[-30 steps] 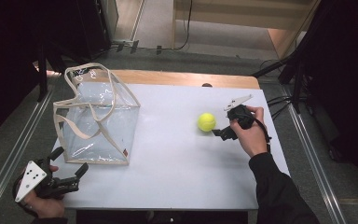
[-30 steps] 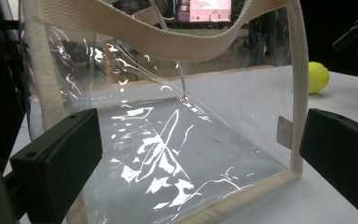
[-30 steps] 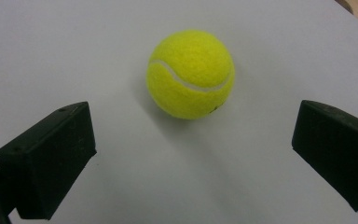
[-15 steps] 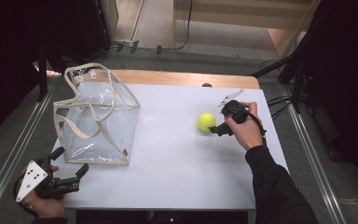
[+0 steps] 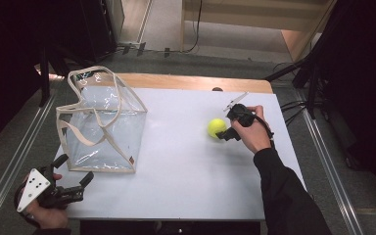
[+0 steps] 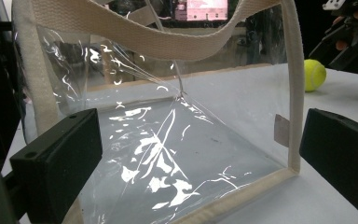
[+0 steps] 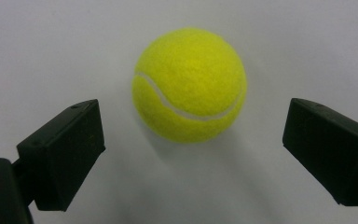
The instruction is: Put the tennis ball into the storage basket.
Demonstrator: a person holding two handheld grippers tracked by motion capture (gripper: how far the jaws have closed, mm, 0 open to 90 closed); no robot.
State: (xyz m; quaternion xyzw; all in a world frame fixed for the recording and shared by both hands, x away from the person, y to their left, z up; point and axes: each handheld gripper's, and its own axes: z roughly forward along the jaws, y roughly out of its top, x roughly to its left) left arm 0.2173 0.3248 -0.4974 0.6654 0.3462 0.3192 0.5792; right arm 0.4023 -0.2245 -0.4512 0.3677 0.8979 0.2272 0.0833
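Closing right tool (image 7: 193, 140) flanks tennis ball (image 7: 189, 84), bare table (image 7: 307, 37) around.

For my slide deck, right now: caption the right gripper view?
Open right gripper lines up on a tennis ball lying on the white table.

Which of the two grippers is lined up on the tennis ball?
The right gripper: its open jaws flank the tennis ball without touching it. The left gripper faces the clear bag.
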